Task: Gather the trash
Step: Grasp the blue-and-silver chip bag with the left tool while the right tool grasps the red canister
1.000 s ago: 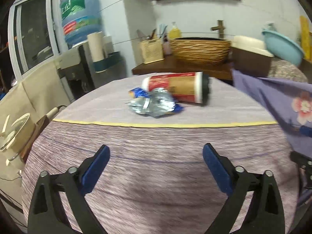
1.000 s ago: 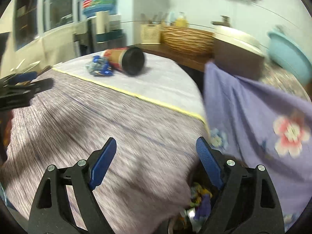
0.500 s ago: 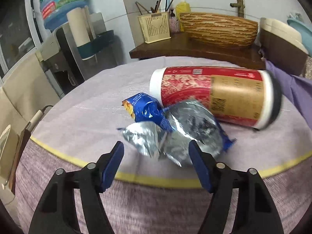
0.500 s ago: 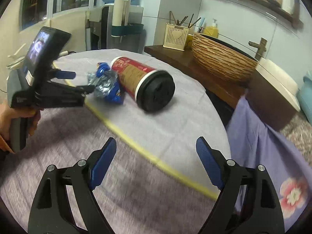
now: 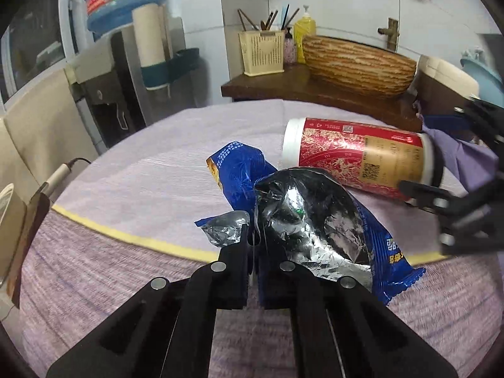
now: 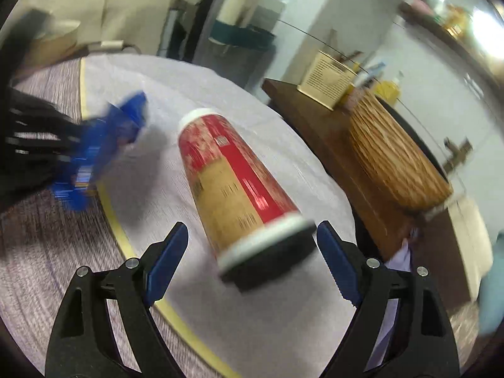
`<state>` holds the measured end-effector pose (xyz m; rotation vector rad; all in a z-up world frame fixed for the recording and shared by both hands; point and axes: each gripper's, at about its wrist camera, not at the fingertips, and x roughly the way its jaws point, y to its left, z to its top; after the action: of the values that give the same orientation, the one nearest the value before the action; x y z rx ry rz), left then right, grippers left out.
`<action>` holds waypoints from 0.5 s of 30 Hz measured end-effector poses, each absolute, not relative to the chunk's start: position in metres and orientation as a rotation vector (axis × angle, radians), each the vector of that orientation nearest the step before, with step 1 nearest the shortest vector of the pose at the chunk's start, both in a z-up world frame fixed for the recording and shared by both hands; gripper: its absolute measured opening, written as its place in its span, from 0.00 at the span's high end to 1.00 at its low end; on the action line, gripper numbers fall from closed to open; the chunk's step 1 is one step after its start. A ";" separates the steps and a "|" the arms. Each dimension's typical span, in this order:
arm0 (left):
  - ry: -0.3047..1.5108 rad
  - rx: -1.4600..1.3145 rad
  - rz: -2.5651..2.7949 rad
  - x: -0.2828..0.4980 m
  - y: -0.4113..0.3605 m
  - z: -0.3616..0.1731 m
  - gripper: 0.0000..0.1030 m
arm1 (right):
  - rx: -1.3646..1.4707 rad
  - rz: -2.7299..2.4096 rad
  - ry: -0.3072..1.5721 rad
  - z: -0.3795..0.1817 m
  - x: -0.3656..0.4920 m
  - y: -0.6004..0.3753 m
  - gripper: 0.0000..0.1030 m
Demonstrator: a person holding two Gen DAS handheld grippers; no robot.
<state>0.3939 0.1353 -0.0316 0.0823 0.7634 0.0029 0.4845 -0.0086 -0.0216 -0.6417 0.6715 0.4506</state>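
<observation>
A crumpled blue and silver snack wrapper [image 5: 308,220] lies on the round table's lilac cloth [image 5: 157,163]. My left gripper [image 5: 253,236] is shut on the wrapper's near left fold. Behind the wrapper, a red and tan canister [image 5: 356,160] with white rims lies on its side. In the right wrist view the canister [image 6: 233,182] points its black lid at me, and my right gripper [image 6: 252,230] straddles that lid end. Its jaws are opening, and neither blue pad touches the canister. The right gripper's fingers [image 5: 422,192] enter the left wrist view from the right.
A wooden counter [image 5: 315,94] behind the table carries a woven basket [image 5: 356,66] and a cream utensil holder [image 5: 261,52]. A water dispenser [image 5: 119,0] stands at the left. Purple flowered cloth [image 5: 463,157] hangs at the right. A yellow stripe [image 5: 126,236] crosses the tablecloth.
My left gripper moved forward to the wrapper and shut on it. My right gripper swung across the table and rolled, and it now straddles the canister's lid end.
</observation>
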 end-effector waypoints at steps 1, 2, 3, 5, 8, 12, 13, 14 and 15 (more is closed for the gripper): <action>0.750 0.086 0.002 0.386 0.136 -0.029 0.95 | -0.667 0.451 0.671 -0.023 0.489 0.000 0.12; 0.741 0.091 0.002 0.382 0.136 -0.027 0.95 | -0.678 0.451 0.675 -0.023 0.493 0.006 0.12; 0.723 0.103 0.008 0.375 0.135 -0.026 0.95 | -0.689 0.454 0.689 -0.025 0.498 0.013 0.11; 0.704 0.124 0.012 0.370 0.133 -0.025 0.95 | -0.716 0.451 0.722 -0.030 0.510 0.027 0.11; 0.701 0.113 -0.011 0.367 0.133 -0.026 0.95 | -0.775 0.441 0.759 -0.041 0.522 0.044 0.11; 0.696 0.119 -0.018 0.368 0.133 -0.027 0.95 | -0.838 0.421 0.809 -0.053 0.539 0.059 0.11; 0.695 0.117 -0.023 0.368 0.133 -0.027 0.95 | -0.849 0.410 0.817 -0.056 0.543 0.061 0.11; 0.695 0.116 -0.028 0.369 0.133 -0.027 0.95 | -0.862 0.402 0.835 -0.059 0.549 0.064 0.11; 0.695 0.117 -0.032 0.369 0.133 -0.027 0.95 | -0.872 0.397 0.852 -0.062 0.553 0.066 0.11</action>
<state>0.3688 0.1329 -0.0269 0.1172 0.6953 -0.0322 0.5530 0.0657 -0.0617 -0.8724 0.8520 0.3974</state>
